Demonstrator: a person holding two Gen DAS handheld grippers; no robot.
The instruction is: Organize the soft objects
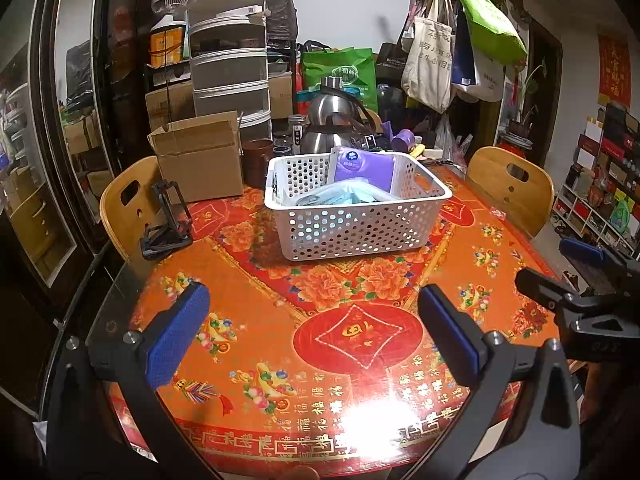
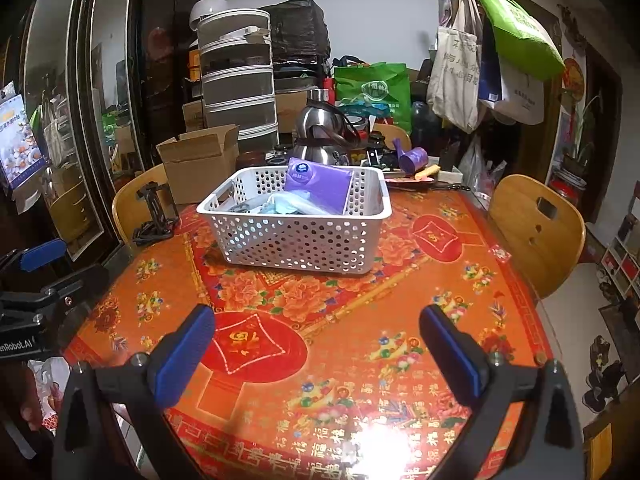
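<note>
Purple tissue pack [image 1: 362, 170] and teal packet [image 1: 340, 196] lie in white basket [image 1: 360, 224] on bench [image 1: 280, 320]. Left gripper [image 1: 314, 334] and right gripper [image 2: 316, 350] both spread wide, empty.

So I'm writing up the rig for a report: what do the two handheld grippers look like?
Both match: the left gripper and the right gripper each have two black, angular fingers with silver bolts, tipped with textured blue pads. The right wrist view shows white lettering ending "nRobot.AI" on the left gripper's black body. No cables or sleeves are visible.

Dim room under overhead light; white glare burns the glossy bench [image 1: 360, 432] near edge, fisheye corners black, edges curved.
</note>
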